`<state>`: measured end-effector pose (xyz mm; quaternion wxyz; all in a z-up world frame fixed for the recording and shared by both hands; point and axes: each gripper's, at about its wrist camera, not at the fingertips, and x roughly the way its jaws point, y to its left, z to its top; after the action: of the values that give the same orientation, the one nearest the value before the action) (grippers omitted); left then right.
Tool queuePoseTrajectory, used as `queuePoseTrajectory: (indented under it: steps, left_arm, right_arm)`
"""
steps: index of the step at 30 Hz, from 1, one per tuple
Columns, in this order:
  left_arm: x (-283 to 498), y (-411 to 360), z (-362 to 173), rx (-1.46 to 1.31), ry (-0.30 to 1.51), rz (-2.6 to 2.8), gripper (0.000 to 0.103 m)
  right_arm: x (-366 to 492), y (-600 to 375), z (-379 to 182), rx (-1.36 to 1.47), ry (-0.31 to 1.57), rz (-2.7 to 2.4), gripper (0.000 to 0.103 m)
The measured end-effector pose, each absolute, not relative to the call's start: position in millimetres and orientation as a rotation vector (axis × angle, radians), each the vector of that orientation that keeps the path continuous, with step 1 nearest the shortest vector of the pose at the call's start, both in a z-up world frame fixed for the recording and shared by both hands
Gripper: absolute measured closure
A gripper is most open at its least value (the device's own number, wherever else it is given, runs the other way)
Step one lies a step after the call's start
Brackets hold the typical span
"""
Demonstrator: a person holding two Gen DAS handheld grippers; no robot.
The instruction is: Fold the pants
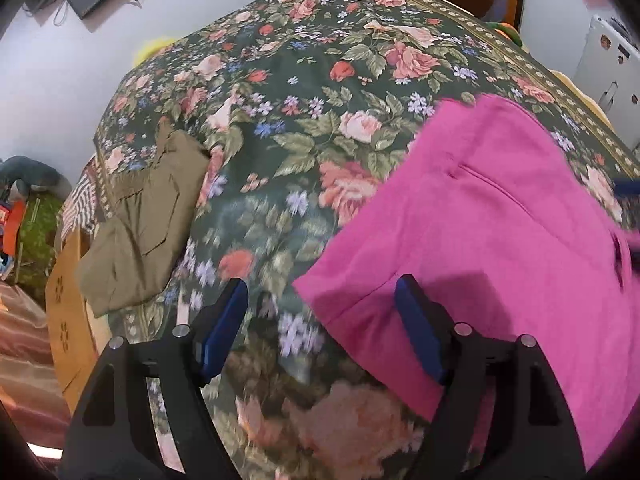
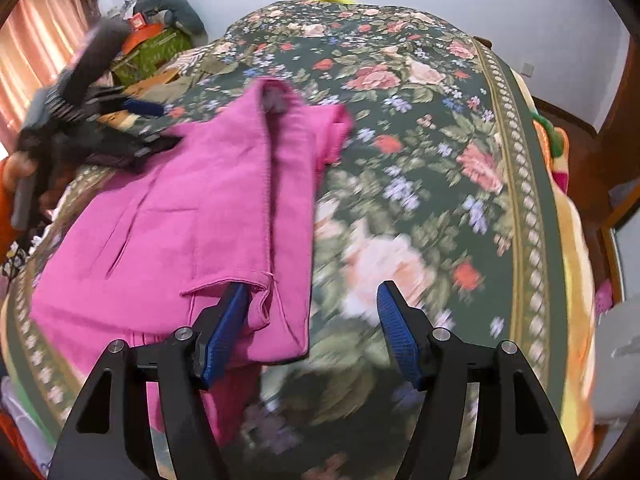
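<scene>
The bright pink fabric pants (image 1: 492,236) lie partly folded on the bed, which is covered by a dark green floral bedspread (image 1: 288,120). The left gripper (image 1: 320,320) is spread wide and holds nothing; its right finger is over the near edge of the pants. The right gripper (image 2: 312,324) is also spread wide and empty, with its left finger at the pants' hem edge. A folded olive-brown garment (image 1: 144,220) rests at the bed's left edge, well apart from the pants.
</scene>
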<state>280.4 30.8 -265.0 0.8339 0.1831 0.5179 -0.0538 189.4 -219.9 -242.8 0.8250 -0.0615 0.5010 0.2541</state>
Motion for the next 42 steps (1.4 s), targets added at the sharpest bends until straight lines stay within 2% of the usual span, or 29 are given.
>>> queuePoseTrajectory:
  steps: [8,13,19,24,27,30,40,42]
  left_arm:
    - [225.1,42.2,-259.3,0.116,1.192,-0.175,0.026]
    - [191.6,20.2,-253.5,0.106,1.147,-0.169,0.026]
    - [188.8,19.0,-246.9,0.079,1.142,-0.153,0.027]
    - [177.0,51.6,-229.9,-0.028,1.084,-0.101,0.031]
    - [170.2,56.9,-239.4,0.043,1.095,-0.031,0.035]
    - [160.5,63.0,-250.9,0.042,1.081,0.001,0.035]
    - [170.7,48.1,-204.9,0.122,0.978,-0.059,0.036]
    - [183.5,38.6,-199.6,0.131,0.965,-0.097,0.036]
  right_arm:
    - [230.4,-216.8,-240.1,-0.247,1.026,0.427,0.042]
    - [234.9,-223.0,-223.8,-0.24,1.03,0.375,0.042]
    - [190.7,-232.8,-182.1,-0.169,0.949,0.426,0.039]
    - [151.1,-231.3,-192.8,-0.149,0.971,0.47,0.039]
    - [138.9,-234.7,-225.4,-0.154,1.052,0.452,0.04]
    - [131.2,-248.3,-234.7,-0.045,1.034,0.427,0.04]
    - [143.3,-262.3,-208.2,0.012,0.958,0.4,0.043]
    - [152.9,-263.0,-205.5,0.023,0.945,0.392,0.048]
